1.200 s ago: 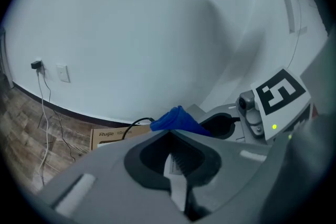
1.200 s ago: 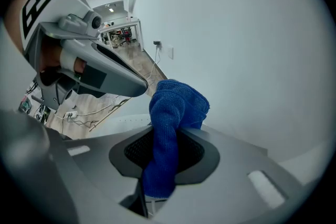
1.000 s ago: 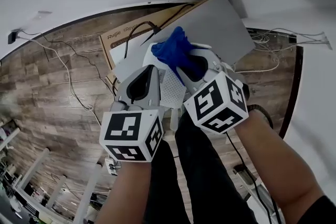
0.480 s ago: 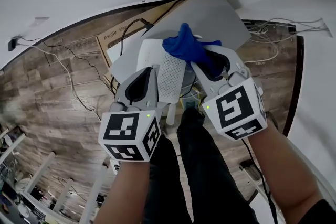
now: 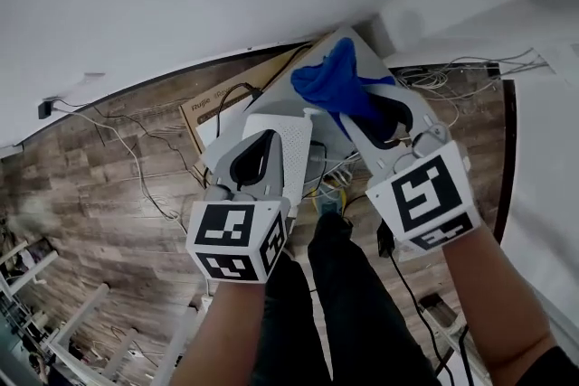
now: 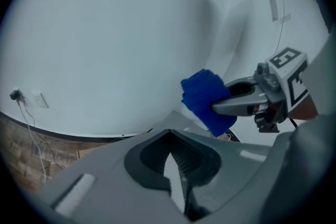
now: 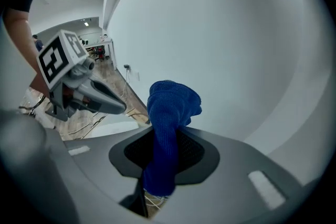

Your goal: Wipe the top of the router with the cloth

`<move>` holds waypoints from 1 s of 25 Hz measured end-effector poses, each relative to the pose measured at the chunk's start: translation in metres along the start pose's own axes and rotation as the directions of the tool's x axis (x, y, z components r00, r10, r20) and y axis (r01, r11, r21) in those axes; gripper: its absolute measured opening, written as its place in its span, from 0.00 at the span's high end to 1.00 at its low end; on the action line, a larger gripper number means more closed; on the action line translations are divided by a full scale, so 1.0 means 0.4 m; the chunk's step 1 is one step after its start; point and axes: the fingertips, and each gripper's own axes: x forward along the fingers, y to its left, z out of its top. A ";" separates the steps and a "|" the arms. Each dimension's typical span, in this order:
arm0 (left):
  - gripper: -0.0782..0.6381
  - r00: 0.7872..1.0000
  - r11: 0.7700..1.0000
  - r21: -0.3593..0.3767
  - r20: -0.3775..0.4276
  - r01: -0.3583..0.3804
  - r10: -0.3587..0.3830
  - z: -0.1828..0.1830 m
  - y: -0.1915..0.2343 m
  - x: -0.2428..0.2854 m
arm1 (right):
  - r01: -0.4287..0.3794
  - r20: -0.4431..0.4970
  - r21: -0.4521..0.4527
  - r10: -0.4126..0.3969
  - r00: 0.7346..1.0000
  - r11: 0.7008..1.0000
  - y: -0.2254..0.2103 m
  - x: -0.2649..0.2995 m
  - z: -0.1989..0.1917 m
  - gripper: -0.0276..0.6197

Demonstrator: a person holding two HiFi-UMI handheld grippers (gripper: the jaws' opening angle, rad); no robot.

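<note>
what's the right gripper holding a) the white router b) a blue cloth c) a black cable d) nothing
B: the right gripper view shows the blue cloth pinched between the fingers of the right gripper, while the white router is held by the left gripper.

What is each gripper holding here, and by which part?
The left gripper clamps the router by its near edge; the right gripper clamps the blue cloth by its lower end, the rest bunched past the jaws.
</note>
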 end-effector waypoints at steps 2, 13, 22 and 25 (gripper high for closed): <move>0.89 1.000 1.000 -0.010 -0.024 0.014 -0.014 -0.014 -0.014 0.027 | -0.053 -0.046 -0.044 0.051 0.998 0.998 0.007 0.067 -0.055 0.77; 0.89 0.992 0.996 -0.067 -0.106 0.057 -0.064 -0.128 -0.028 0.129 | -0.187 -0.132 -0.147 0.169 0.977 0.971 0.080 0.268 -0.230 0.77; 0.89 0.995 0.995 -0.071 -0.075 0.067 -0.072 -0.101 -0.024 0.104 | -0.165 -0.094 -0.124 0.154 0.984 0.979 0.083 0.210 -0.194 0.77; 0.89 0.995 0.996 -0.056 -0.066 0.069 -0.073 -0.086 -0.027 0.069 | -0.118 -0.047 -0.092 0.114 0.992 0.989 0.076 0.142 -0.151 0.77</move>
